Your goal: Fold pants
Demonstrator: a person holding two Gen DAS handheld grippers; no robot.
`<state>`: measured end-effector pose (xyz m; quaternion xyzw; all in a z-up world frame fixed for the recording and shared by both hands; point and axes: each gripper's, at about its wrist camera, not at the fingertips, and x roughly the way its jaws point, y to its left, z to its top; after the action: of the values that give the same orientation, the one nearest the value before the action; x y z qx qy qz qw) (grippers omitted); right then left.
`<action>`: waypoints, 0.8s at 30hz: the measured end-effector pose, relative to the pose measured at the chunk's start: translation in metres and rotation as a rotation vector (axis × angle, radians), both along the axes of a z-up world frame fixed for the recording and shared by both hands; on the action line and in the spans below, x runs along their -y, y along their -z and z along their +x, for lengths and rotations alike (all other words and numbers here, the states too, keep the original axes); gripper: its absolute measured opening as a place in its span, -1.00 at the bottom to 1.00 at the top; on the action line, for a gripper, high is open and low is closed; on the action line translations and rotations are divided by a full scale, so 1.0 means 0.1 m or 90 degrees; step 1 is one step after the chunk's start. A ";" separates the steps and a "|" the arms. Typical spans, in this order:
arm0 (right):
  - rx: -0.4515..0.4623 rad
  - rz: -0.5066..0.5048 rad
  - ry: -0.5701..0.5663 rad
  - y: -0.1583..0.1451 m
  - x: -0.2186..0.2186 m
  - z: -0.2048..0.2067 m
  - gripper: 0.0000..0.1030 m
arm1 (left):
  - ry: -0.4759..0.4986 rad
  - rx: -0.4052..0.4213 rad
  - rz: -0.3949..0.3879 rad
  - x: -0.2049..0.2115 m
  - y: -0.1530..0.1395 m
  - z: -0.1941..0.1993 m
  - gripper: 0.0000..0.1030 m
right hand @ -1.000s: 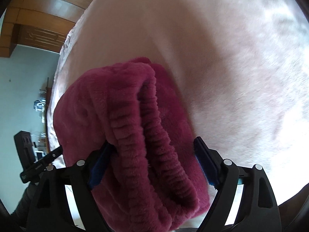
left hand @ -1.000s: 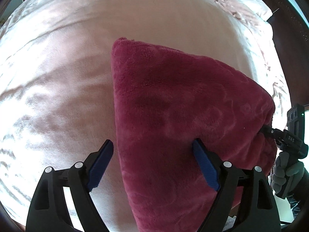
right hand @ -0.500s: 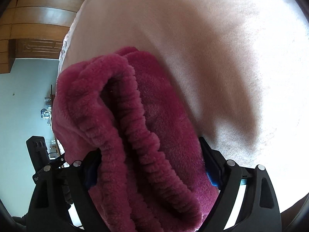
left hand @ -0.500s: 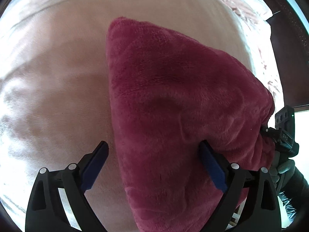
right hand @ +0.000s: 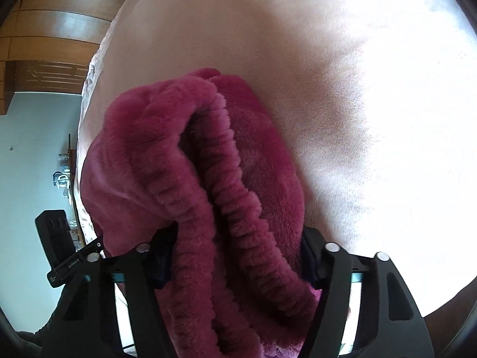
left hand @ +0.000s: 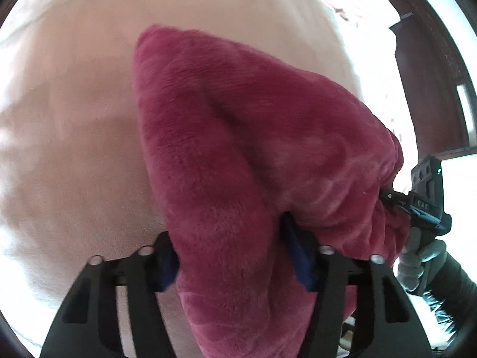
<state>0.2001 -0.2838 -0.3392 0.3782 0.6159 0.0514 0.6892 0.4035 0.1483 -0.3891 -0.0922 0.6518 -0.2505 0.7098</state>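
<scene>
Spreading across both views is one pale pink bed cover [left hand: 74, 125], the largest thing here, and every other place is given from it. On it lies one pair of fuzzy magenta pants [left hand: 238, 155], folded into a thick bundle whose far corner rests on the cover while its near end is lifted off it. At the cover's left edge in the right wrist view stands one brown wooden wardrobe [right hand: 50, 38] against a light blue wall. Two grippers work at the bundle's near end. One left gripper [left hand: 229, 256] has just been closing; its two blue pads [left hand: 298, 256] now press into a folded side edge of the pants, clenched on the plush cloth. One right gripper [right hand: 235, 253] has likewise just been closing, and its jaws pinch the ribbed elastic waistband [right hand: 232, 208], two gathered layers of it bunched between them. In the left wrist view that same right gripper shows at the bundle's right end, held by one gloved hand [left hand: 417, 256] just beyond the cover's near edge.
</scene>
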 end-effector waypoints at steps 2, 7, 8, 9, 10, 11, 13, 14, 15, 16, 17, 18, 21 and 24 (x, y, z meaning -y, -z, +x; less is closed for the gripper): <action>0.002 -0.015 -0.004 -0.09 -0.03 -0.03 0.09 | 0.018 0.017 0.018 0.06 -0.07 -0.01 -0.07; 0.021 -0.033 0.001 -0.35 -0.08 -0.11 -0.03 | 0.054 0.044 0.048 0.19 -0.24 0.00 -0.29; 0.026 -0.032 0.002 -0.39 -0.09 -0.11 -0.04 | 0.059 0.049 0.051 0.22 -0.28 0.00 -0.32; 0.034 -0.028 0.005 -0.45 -0.08 -0.14 -0.06 | 0.066 0.057 0.056 0.25 -0.33 -0.01 -0.34; 0.042 -0.022 0.008 -0.50 -0.06 -0.18 -0.06 | 0.072 0.065 0.061 0.28 -0.39 -0.02 -0.35; 0.048 -0.017 0.010 -0.53 -0.04 -0.21 -0.07 | 0.076 0.072 0.065 0.30 -0.44 -0.04 -0.36; 0.061 -0.011 0.011 -0.60 0.03 -0.26 -0.07 | 0.085 0.093 0.072 0.39 -0.59 -0.06 -0.37; 0.069 -0.006 0.014 -0.64 0.08 -0.26 -0.07 | 0.090 0.105 0.074 0.40 -0.67 -0.06 -0.37; 0.076 -0.002 0.018 -0.68 0.15 -0.27 -0.07 | 0.094 0.122 0.079 0.50 -0.78 -0.06 -0.37; 0.086 0.004 0.025 -0.72 0.25 -0.27 -0.07 | 0.095 0.132 0.081 0.59 -0.85 -0.04 -0.37; 0.094 0.008 0.029 -0.75 0.33 -0.28 -0.07 | 0.094 0.139 0.080 0.65 -0.90 -0.02 -0.37; 0.102 0.011 0.033 -0.78 0.43 -0.27 -0.07 | 0.094 0.152 0.081 0.78 -0.99 0.01 -0.37; 0.125 0.020 0.040 -0.89 0.86 -0.23 -0.07 | 0.096 0.179 0.088 1.20 -1.17 0.06 -0.37; 0.142 0.018 0.049 -0.97 1.25 -0.17 -0.07 | 0.104 0.202 0.094 1.72 -1.31 0.11 -0.37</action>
<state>0.1828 -0.4092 -0.2426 0.4031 0.5195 0.0754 0.7496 0.4150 -0.0233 -0.2577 0.0540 0.5535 -0.2701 0.7860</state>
